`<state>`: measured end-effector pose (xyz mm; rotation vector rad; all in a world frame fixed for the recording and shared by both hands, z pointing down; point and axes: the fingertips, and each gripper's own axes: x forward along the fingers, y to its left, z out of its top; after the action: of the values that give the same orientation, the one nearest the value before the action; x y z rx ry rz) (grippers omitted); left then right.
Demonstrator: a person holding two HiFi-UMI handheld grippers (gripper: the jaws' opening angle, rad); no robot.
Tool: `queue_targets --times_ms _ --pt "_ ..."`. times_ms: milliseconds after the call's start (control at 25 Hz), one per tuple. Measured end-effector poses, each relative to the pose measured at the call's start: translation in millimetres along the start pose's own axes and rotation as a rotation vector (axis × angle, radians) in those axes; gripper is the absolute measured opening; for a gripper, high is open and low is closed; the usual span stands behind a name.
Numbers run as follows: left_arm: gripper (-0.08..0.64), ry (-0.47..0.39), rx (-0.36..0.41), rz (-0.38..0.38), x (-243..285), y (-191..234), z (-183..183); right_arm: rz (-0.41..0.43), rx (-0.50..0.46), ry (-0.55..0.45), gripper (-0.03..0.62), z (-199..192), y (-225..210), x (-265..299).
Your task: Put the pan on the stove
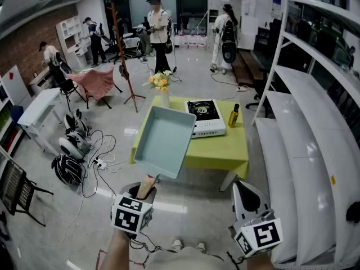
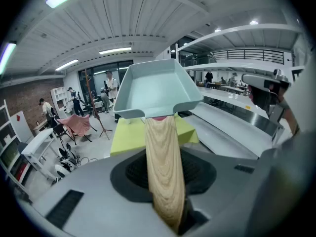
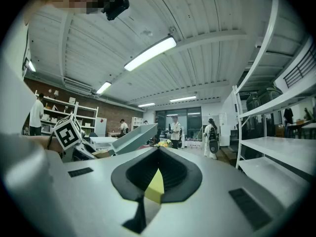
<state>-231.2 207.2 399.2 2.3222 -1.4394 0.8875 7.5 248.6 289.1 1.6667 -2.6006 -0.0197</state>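
Your left gripper [image 1: 144, 191] is clenched on the wooden handle [image 2: 163, 172] of the pale blue square pan [image 1: 164, 141], which is held aloft short of the portable stove [image 1: 205, 117]. Your right gripper [image 1: 243, 187] is closed and holds nothing.

1. Bright, even light falls from ceiling tubes [image 3: 149, 53] high above the green table [image 1: 219, 151].
2. Glare streaks the floor [image 1: 169, 207] just before that table.
3. Lines bow and corners darken far from it.
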Motion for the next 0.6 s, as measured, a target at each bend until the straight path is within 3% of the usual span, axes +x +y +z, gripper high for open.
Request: queue_targets --times_ms 600 --pt "0.114 0.012 0.000 0.000 6.3 -35.8 2.6 0.040 0.037 0.007 0.006 -12.6 -23.3 -18.0"
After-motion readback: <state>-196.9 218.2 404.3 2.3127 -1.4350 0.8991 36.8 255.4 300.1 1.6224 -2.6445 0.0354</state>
